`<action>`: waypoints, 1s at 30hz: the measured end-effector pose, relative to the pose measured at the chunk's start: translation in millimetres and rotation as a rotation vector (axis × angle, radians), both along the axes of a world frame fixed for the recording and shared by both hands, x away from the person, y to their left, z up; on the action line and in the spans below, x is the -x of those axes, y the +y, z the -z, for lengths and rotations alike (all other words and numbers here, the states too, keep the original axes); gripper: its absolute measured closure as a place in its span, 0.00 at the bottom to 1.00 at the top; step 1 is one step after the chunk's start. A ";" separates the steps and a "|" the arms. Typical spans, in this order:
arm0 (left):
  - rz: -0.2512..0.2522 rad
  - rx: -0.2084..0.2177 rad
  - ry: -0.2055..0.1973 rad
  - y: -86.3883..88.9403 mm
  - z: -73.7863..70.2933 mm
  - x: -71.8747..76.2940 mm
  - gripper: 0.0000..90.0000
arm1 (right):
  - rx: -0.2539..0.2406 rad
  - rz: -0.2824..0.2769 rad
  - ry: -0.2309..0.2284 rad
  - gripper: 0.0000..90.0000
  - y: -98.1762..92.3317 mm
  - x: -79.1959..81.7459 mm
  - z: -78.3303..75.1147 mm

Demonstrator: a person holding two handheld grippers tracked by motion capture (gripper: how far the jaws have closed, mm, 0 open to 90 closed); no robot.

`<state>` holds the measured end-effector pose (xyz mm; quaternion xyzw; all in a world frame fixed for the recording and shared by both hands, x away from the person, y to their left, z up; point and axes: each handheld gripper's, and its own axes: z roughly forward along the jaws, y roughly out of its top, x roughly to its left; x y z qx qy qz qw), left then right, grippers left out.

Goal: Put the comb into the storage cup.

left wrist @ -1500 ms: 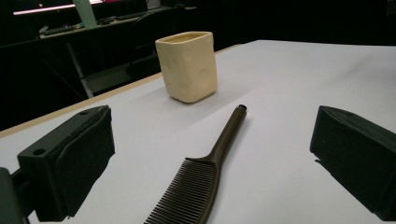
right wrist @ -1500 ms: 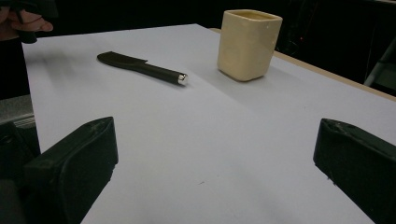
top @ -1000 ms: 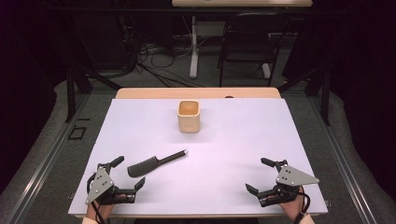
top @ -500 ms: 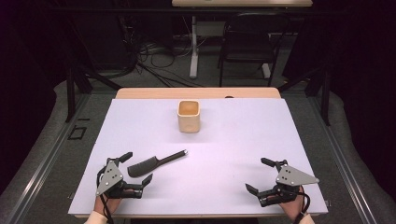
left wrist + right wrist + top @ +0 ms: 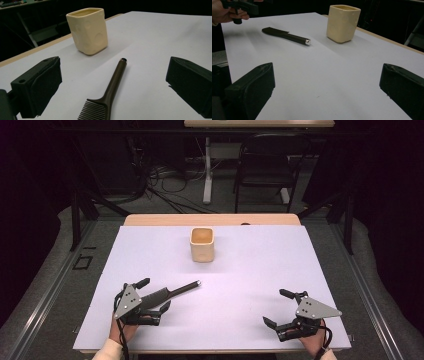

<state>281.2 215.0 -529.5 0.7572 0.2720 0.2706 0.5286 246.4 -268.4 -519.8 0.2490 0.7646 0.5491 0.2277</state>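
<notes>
A dark comb [image 5: 172,292] lies flat on the white table sheet [image 5: 250,270], its round handle pointing right and away toward a cream square cup [image 5: 202,244] that stands upright near the far edge. My left gripper [image 5: 154,295] is open, its jaws on either side of the comb's toothed end without touching it. In the left gripper view the comb [image 5: 110,92] runs up between the two jaws toward the cup [image 5: 88,30]. My right gripper [image 5: 275,307] rests open at the near right with nothing between its jaws. The right gripper view has the comb [image 5: 285,35] and cup [image 5: 343,23] farther off.
A wooden strip [image 5: 165,220] borders the table's far edge. Beyond it are a dark floor with cables, a table leg [image 5: 207,170] and a chair [image 5: 262,165]. The hand holding the left gripper [image 5: 239,7] shows at the top left of the right gripper view.
My left gripper has moved right and forward from the near left corner until its open jaws straddle the comb's toothed end. The right gripper, comb and cup have stayed put.
</notes>
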 end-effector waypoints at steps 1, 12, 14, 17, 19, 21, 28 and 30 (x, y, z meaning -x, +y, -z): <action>-0.004 0.001 -0.001 -1.4 0.2 -1.1 0.00 | 0.000 0.000 0.000 0.00 0.0 0.0 0.0; -0.015 -0.011 0.037 -17.0 0.2 -17.1 0.00 | 0.005 0.003 0.007 0.00 0.9 -0.6 0.4; -0.014 -0.010 0.041 -20.8 0.3 -19.9 0.00 | 0.005 0.004 0.008 0.00 0.8 -0.5 0.5; -0.016 -0.021 0.048 -26.2 0.6 -23.9 0.00 | 0.005 0.006 0.005 0.00 0.1 -0.8 0.3; -0.019 -0.024 0.059 -30.1 0.8 -26.9 0.00 | 0.007 0.007 0.008 0.00 0.3 -1.2 0.7; -0.020 -0.026 0.075 -33.9 0.8 -30.5 0.00 | 0.008 0.006 0.008 0.00 0.4 -1.2 0.7; -0.057 -0.038 0.125 -45.0 1.0 -41.8 0.00 | 0.008 0.010 0.007 0.00 0.2 -1.4 0.7; -0.064 -0.043 0.138 -47.4 1.2 -45.1 0.00 | 0.008 0.011 0.010 0.00 0.2 -1.5 0.9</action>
